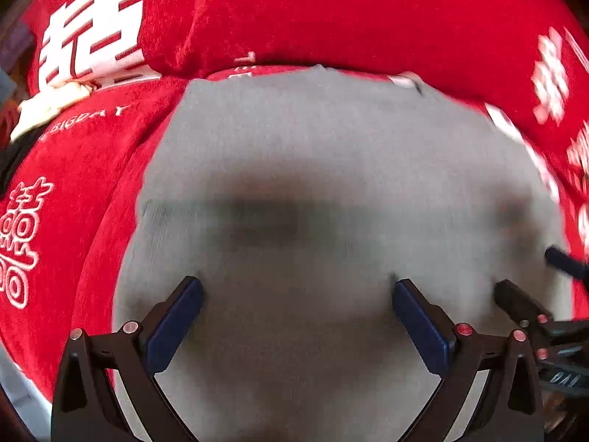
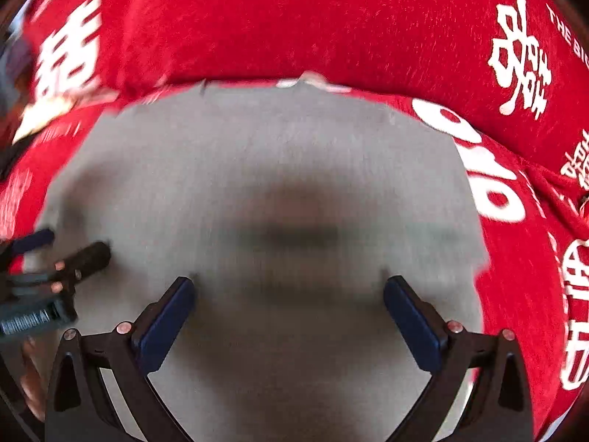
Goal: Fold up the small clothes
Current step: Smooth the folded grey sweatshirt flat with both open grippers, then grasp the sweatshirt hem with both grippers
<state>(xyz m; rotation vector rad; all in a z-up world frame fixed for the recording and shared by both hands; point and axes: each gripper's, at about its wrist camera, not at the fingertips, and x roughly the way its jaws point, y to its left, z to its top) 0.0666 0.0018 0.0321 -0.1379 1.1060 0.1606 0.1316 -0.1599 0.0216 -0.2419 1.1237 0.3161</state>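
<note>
1. The grey garment [image 1: 331,169] lies spread flat on a red plush cover [image 1: 331,18] printed with white characters. It fills the middle of both wrist views, its far edge against a raised red fold.
2. It looks light, soft and limp, so I judge it will sag and drape when lifted. It is neither fragile nor slippery on the plush.
3. The best hold is probably at an edge or corner, where a finger can slide beneath a single layer. The blurred middle offers nothing to pinch.
4. The left tool [image 1: 297,294] stands wide open, holding nothing, just over the near part of the cloth. Whether its tips touch the cloth is unclear.
5. The right tool [image 2: 289,293] is equally wide and empty, beside the left one, over the same cloth.
</note>
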